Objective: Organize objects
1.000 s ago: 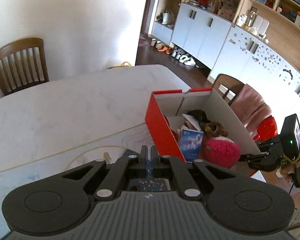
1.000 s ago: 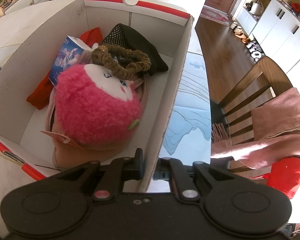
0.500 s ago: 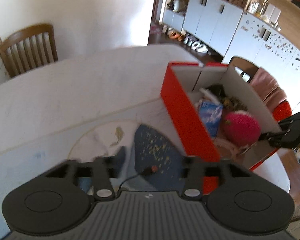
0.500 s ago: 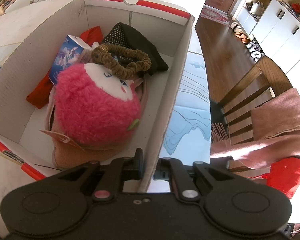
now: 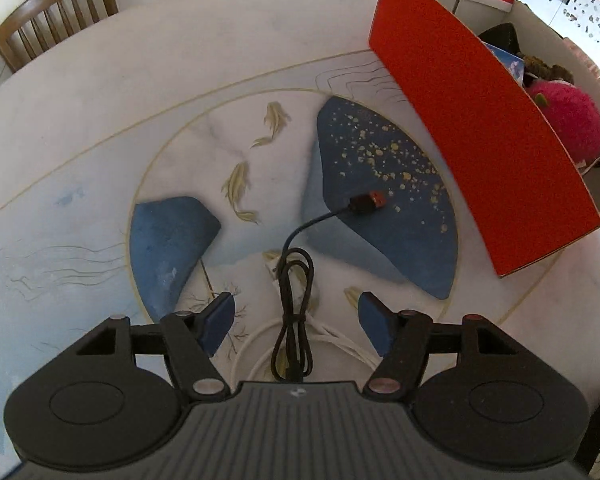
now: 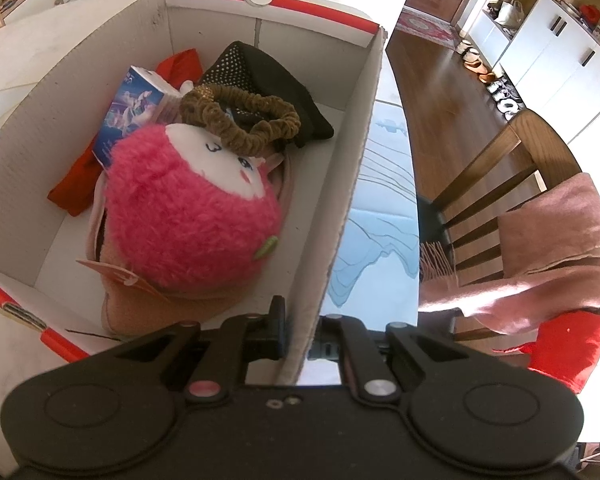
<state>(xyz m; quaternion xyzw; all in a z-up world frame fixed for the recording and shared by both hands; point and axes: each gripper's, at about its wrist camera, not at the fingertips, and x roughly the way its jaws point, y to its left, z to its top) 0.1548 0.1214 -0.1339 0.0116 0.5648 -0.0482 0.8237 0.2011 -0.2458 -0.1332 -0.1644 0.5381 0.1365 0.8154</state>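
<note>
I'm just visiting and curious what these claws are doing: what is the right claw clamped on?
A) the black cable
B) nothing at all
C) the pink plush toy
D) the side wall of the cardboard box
D: in the right wrist view the right claw has one finger inside and one outside the box wall, pinching it, while the pink plush toy lies untouched inside.

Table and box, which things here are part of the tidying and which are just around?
Part of the job: black cable, white cable, red box, pink plush, left gripper, right gripper.
Just around: wooden chair, pink blanket, cabinets.
</note>
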